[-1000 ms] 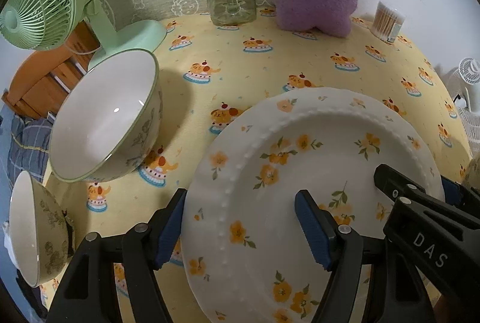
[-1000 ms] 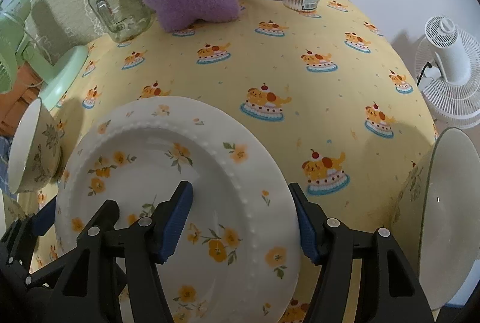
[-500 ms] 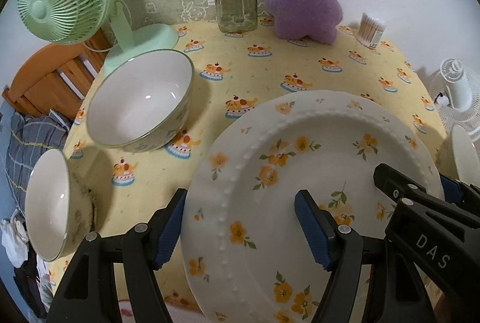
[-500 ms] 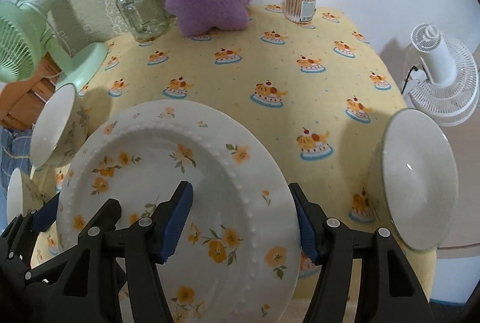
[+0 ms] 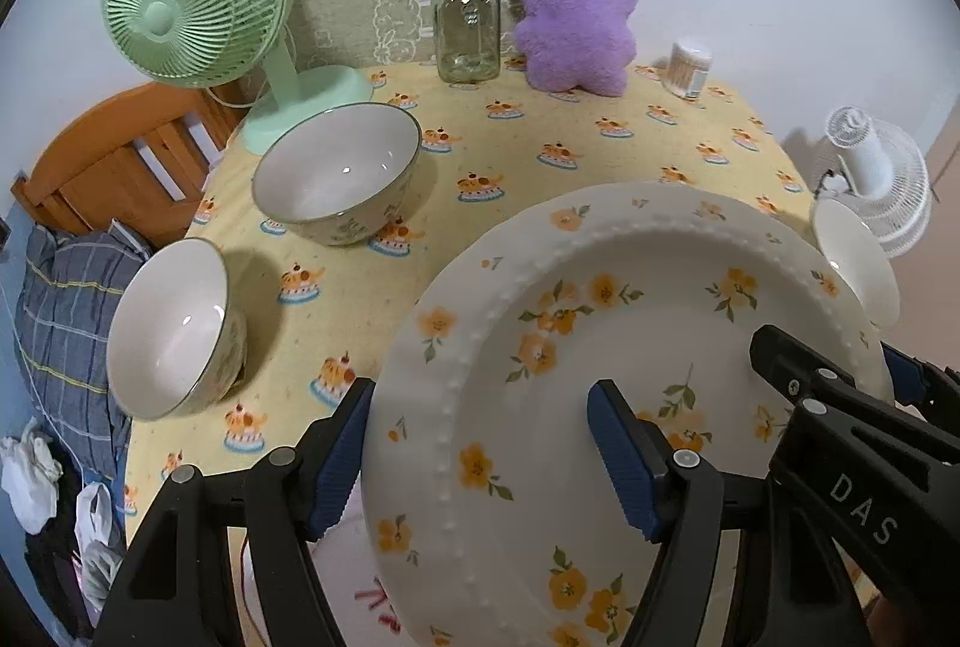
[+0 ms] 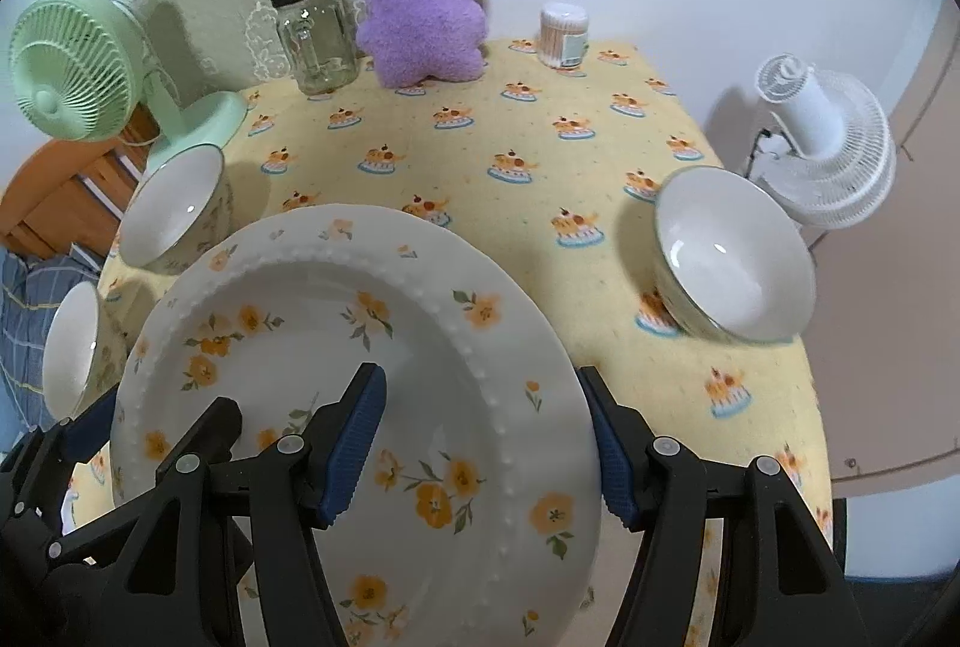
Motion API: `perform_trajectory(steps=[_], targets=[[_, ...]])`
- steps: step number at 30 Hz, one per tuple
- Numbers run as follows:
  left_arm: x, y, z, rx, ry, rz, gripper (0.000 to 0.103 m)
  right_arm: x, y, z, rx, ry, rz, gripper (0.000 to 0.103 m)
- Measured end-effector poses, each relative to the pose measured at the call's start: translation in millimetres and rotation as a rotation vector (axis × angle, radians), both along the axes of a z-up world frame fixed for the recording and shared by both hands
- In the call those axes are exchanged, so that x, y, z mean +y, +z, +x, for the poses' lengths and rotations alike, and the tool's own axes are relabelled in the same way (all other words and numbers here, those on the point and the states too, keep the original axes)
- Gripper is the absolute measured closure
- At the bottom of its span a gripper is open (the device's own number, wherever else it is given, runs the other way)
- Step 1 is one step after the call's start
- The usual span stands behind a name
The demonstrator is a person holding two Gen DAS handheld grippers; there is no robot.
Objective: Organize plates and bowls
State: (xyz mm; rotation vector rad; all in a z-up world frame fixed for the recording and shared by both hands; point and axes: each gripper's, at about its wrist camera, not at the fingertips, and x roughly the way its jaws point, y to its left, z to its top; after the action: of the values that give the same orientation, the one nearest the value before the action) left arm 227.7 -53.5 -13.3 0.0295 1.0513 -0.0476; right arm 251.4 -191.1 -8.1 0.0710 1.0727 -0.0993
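A white plate with orange flowers [image 5: 600,347] [image 6: 336,335] is held up above the front of the table by both grippers. My left gripper [image 5: 480,461] is shut on its left rim, my right gripper [image 6: 486,443] on its right rim. Three white bowls with floral outsides stand on the yellow tablecloth: a large one [image 5: 336,173] [image 6: 174,209] at the left, a smaller one [image 5: 174,329] [image 6: 75,347] at the front left edge, and one [image 6: 732,257] [image 5: 858,257] at the right edge.
A green fan [image 5: 192,23], a glass jar [image 5: 465,26], a purple plush [image 5: 576,11] and a cotton swab tub [image 6: 564,35] stand along the back. A white fan [image 6: 822,137] stands beside the table at right. A wooden chair [image 5: 114,161] is at left.
Both grippers have risen and pulled back with the plate. More of the table shows now, with the bowls farther below and all three in sight.
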Motion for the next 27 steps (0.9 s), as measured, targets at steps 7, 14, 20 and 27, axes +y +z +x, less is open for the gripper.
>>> perform_trajectory(steps=[7, 14, 20, 27], targets=[[-2.9, 8.5, -34.6, -0.013, -0.060, -0.015, 0.031, 0.0, 14.7, -50.6, -0.028, -0.050, -0.026, 0.036], [-16.7, 9.8, -63.5, -0.014, -0.104, -0.019, 0.031, -10.3, 18.3, -89.3, -0.042, -0.098, -0.030, 0.036], [-40.9, 3.8, -80.6, 0.001, -0.107, -0.019, 0.031, -30.0, 13.0, -111.7, -0.042, -0.104, -0.025, 0.036], [-77.3, -8.8, -91.3, 0.042, -0.070, -0.038, 0.031, -67.0, 1.8, -122.8, -0.021, -0.071, -0.027, 0.036]])
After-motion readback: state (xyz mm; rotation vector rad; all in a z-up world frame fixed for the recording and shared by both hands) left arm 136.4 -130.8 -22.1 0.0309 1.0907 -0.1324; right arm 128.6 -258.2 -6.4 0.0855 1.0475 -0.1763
